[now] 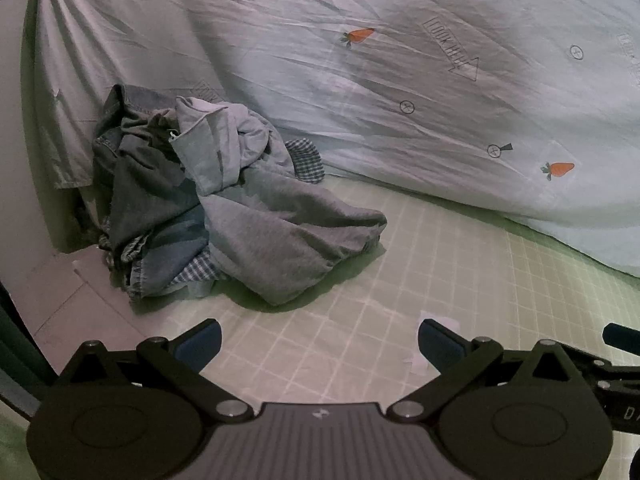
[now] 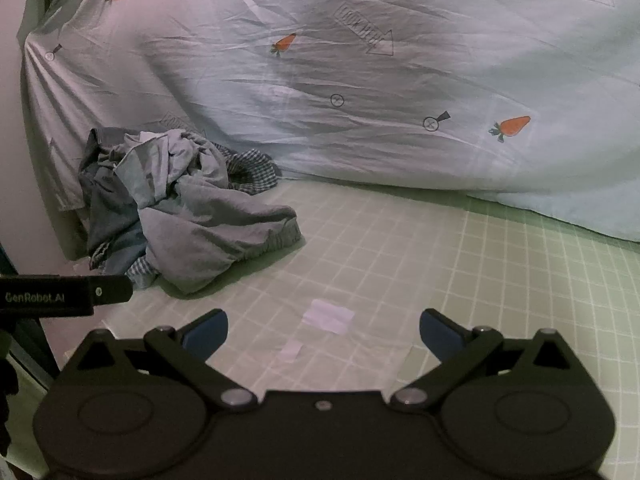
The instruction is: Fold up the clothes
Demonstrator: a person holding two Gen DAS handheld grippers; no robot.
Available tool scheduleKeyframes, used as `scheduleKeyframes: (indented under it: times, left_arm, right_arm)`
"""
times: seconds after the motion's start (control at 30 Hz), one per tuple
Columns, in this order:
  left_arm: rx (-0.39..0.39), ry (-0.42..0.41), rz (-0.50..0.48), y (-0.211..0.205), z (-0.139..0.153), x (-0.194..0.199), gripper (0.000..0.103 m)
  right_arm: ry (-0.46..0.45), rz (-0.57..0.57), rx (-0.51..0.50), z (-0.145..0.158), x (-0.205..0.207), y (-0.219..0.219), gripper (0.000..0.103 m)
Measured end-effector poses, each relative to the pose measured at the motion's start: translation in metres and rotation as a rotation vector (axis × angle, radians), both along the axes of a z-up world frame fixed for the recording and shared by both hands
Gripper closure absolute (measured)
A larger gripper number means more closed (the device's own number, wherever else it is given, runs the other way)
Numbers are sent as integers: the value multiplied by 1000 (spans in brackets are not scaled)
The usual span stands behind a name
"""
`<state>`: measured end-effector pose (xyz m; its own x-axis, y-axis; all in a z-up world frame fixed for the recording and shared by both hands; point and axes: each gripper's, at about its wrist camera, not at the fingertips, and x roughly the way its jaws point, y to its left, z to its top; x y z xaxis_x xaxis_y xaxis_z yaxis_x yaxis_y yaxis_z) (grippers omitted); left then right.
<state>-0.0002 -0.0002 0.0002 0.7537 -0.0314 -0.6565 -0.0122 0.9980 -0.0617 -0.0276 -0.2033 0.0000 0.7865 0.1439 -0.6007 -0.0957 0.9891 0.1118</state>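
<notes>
While both tools hover over the pale green gridded mat [image 2: 400, 264], the left gripper [image 1: 319, 344] and right gripper [image 2: 323, 334] stand spread wide, holding nothing. Ahead and to the left of each lies the crumpled heap of grey, denim-blue and checked clothes [image 1: 224, 208], apart from both, seemingly nearer the left. Behind rises a white carrot-print sheet [image 1: 400, 80].

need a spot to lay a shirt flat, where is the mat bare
Bare mat runs from the clothes pile rightward to the quilt edge, and forward to both open grippers. Only small pale patches lie there. Crowded: the far left corner, where the pile sits against the quilt.
</notes>
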Motion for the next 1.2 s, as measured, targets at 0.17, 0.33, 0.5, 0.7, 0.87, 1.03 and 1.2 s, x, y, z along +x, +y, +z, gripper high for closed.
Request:
scheduleKeyframes:
  times: [0.17, 0.33, 0.5, 0.7, 0.87, 1.03, 1.2]
  left_arm:
    - [2, 4, -4, -1, 0, -1, 0]
    - [8, 9, -9, -2, -1, 5, 0]
    - [7, 14, -5, -2, -2, 3, 0]
    - [1, 18, -10, -3, -3, 3, 0]
    - [4, 18, -4, -3, -3, 3, 0]
    - [6, 20, 0, -3, -4, 1, 0]
    - [5, 22, -6, -2, -3, 0, 0]
  right_arm:
    - [12, -6, 13, 0, 1, -2, 0]
    - [3, -4, 12, -8, 6, -7, 0]
    - [-1, -16, 20, -4, 2, -8, 0]
    - [-1, -24, 24, -5, -2, -11, 0]
    - [1, -29, 28, -6, -2, -14, 0]
    - [2, -27, 28, -6, -2, -15, 0]
    - [6, -34, 28, -5, -1, -14, 0]
